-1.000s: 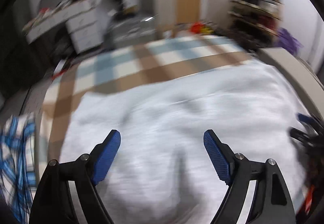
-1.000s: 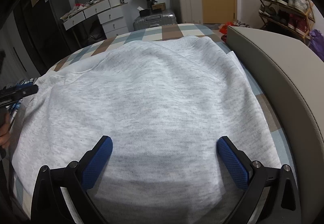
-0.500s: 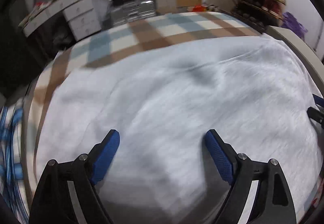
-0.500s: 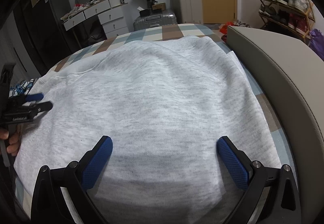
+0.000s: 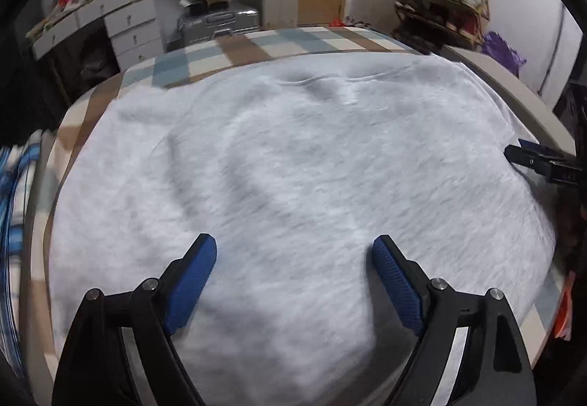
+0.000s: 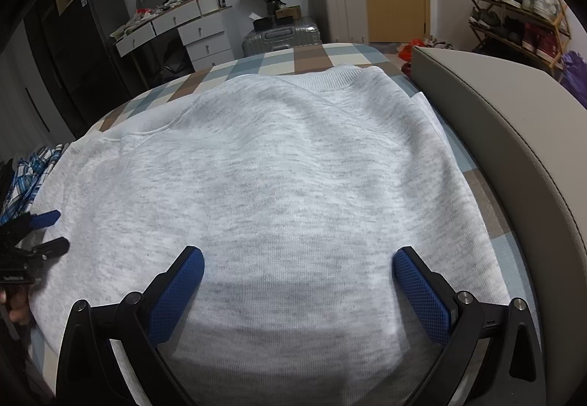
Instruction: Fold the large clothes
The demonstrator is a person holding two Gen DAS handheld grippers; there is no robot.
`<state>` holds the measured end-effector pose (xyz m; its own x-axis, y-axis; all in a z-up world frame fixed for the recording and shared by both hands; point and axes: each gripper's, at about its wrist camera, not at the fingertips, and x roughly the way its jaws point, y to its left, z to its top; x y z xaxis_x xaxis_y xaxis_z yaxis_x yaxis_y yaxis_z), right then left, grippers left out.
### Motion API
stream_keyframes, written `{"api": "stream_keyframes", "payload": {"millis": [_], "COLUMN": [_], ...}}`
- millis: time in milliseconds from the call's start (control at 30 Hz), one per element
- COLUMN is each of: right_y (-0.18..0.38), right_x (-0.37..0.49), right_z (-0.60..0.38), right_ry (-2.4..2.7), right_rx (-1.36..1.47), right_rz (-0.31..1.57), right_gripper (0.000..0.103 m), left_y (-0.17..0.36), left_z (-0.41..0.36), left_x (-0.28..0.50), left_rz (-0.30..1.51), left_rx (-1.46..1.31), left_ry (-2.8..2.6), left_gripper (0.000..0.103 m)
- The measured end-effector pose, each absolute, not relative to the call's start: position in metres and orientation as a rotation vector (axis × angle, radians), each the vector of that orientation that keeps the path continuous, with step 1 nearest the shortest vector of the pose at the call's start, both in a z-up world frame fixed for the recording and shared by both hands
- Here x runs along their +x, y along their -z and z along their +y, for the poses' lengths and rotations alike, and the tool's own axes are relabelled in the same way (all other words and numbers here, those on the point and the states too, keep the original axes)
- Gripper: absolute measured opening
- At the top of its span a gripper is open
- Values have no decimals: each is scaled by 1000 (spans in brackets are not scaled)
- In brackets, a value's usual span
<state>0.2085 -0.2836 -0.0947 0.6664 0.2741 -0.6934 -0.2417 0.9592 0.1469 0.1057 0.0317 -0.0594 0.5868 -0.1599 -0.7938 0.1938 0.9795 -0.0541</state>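
One grey sweatshirt [image 6: 279, 193] lies spread flat on the checked bed [image 6: 312, 57], filling the centre of both views. Two tools: left tool [image 5: 293, 259] and right tool [image 6: 298, 264], both released, jaws wide, nothing between the pads, each over the near edge of the sweatshirt. One plaid shirt [image 6: 33, 174] sits at mid-left of the right view. Versus a second ago: left tool has come lower and further in over the fabric, and its view is sharper; right tool is unchanged.
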Motion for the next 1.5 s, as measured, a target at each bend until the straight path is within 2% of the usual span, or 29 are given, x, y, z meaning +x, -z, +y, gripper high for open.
{"api": "stream_keyframes", "payload": {"millis": [267, 467, 600, 767, 1067, 1267, 1433, 1500], "right_y": [95, 95, 95, 95, 95, 95, 95, 96], "right_x": [209, 209, 209, 208, 207, 205, 202, 200], "right_z": [-283, -283, -283, -281, -281, -279, -279, -278], "right_ry": [-290, -285, -284, -284, -283, -270, -275, -284], "right_rx": [43, 38, 37, 42, 43, 30, 15, 6], "right_rz": [789, 788, 787, 787, 786, 781, 783, 784], "right_gripper": [103, 103, 103, 103, 103, 103, 103, 103], "left_y": [50, 31, 58, 60, 53, 37, 57, 62], "left_z": [66, 33, 14, 57, 77, 44, -1, -12], "left_x": [71, 69, 77, 49, 18, 33, 63, 61], "left_rz": [932, 870, 949, 913, 929, 855, 905, 891], "left_rx": [-56, -43, 54, -65, -8, -62, -25, 76], "left_ry": [79, 164, 194, 192, -5, 138, 239, 213], "left_gripper": [85, 83, 84, 84, 83, 83, 83, 84]}}
